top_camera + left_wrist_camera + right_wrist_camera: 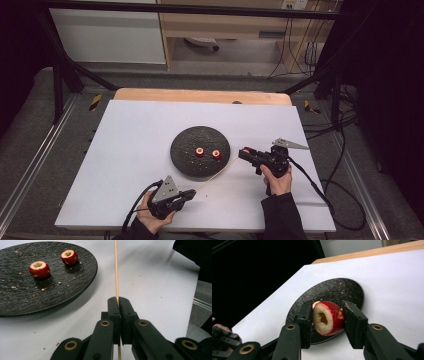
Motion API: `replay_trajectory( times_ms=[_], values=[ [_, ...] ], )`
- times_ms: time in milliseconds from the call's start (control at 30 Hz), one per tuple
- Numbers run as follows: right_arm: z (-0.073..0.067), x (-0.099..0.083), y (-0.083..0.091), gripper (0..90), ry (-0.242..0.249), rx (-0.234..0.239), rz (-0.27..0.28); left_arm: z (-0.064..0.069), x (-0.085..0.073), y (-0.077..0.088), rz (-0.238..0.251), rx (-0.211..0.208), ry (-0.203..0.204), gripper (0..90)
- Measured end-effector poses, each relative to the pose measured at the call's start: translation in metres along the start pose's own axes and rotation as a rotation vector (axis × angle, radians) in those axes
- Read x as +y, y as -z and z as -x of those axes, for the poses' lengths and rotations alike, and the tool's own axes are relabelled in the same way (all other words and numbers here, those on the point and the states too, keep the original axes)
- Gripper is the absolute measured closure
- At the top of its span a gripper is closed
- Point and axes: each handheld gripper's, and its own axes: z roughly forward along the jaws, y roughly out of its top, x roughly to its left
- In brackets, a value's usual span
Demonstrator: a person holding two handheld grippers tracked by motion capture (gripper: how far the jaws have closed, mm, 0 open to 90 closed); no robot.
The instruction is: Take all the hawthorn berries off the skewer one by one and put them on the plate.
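Between the right tool's (325,320) pads sits an unlabelled cored red fruit (328,318).

A wooden table (200,95) stands mid-frame in the high view, its pale top showing along the far edge; a white rectangular sheet (135,150) covers the rest. A round, black, textured plate (186,155) lies on the sheet, just right of centre.

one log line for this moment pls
left tool shut on skewer | right tool shut on cored red fruit | two cored fruits on black plate
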Motion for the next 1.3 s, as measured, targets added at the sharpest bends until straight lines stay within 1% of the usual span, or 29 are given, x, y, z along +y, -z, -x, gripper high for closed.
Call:
replay_trajectory(
  times_ms=[133,300,433,500,633,767,967,1067,1167,1300],
  values=[
    [0.007,0.005,0.005,62.5,-0.003,-0.021,0.017,-0.001,-0.001,0.001,-0.001,0.001,0.001,88.4],
    [0.011,0.01,0.012,62.5,-0.012,-0.034,0.04,-0.004,-0.001,0.004,0.004,0.008,0.008,88.4],
    [0.013,0.009,0.013,62.5,-0.006,-0.048,0.038,-0.009,-0.002,0.009,0.016,0.015,0.024,88.5],
    [0.013,0.009,0.013,62.4,-0.007,-0.048,0.036,-0.012,-0.002,0.012,0.024,0.024,0.032,88.4],
    [0.012,0.006,0.008,62.5,-0.004,-0.051,0.017,-0.021,-0.001,0.019,0.047,0.037,0.065,88.4],
    [0.007,0.004,0.0,62.5,0.009,-0.048,-0.007,-0.03,-0.001,0.025,0.068,0.057,0.089,88.4],
    [-0.005,0.002,-0.016,62.4,0.049,-0.041,-0.052,-0.041,0.0,0.034,0.094,0.08,0.121,88.4],
    [-0.012,0.003,-0.026,62.4,0.063,-0.032,-0.07,-0.046,0.0,0.037,0.104,0.094,0.134,88.4],
    [-0.021,0.004,-0.038,62.4,0.092,-0.026,-0.089,-0.049,0.0,0.04,0.109,0.105,0.142,88.4],
    [-0.032,0.0,-0.06,62.4,0.12,-0.025,-0.14,-0.052,-0.001,0.041,0.109,0.117,0.147,88.4]
  ],
)
